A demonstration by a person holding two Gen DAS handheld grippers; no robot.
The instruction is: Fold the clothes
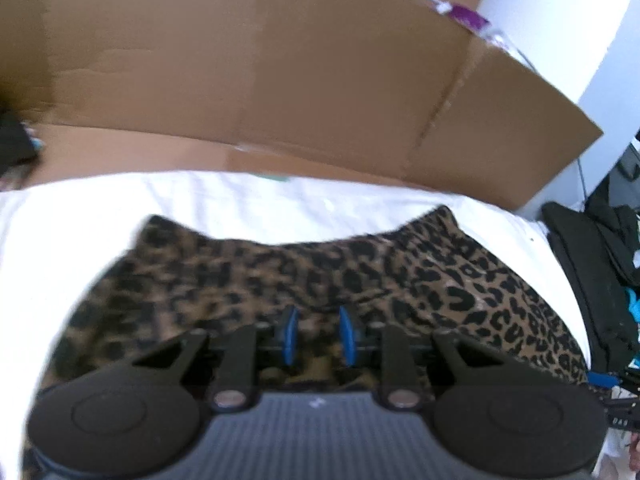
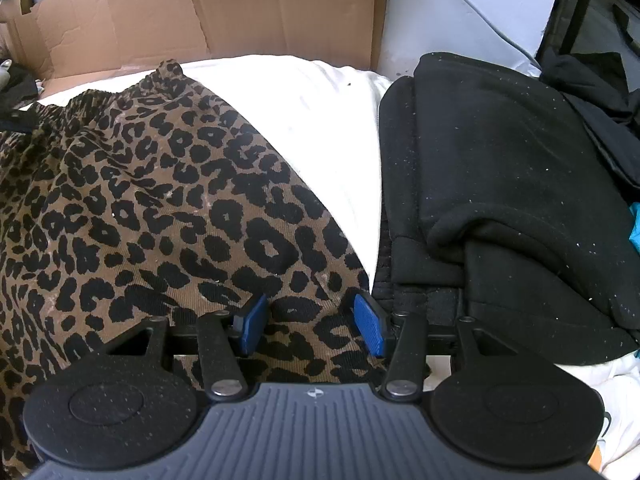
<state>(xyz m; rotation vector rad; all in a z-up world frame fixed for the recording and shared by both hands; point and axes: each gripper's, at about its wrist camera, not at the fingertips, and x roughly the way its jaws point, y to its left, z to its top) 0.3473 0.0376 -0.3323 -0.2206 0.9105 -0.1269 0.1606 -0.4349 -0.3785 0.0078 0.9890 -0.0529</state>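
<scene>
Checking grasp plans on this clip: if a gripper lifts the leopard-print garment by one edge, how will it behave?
The leopard-print garment would probably drape limply: it already lies rumpled on the white sheet. Its ribbed-looking weave suggests decent grip. It likely drags rather than slides when pushed.

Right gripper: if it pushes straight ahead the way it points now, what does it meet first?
Most likely the leopard-print garment: the right gripper has its blue fingers apart just above that cloth. Depth is hard to judge.
</scene>
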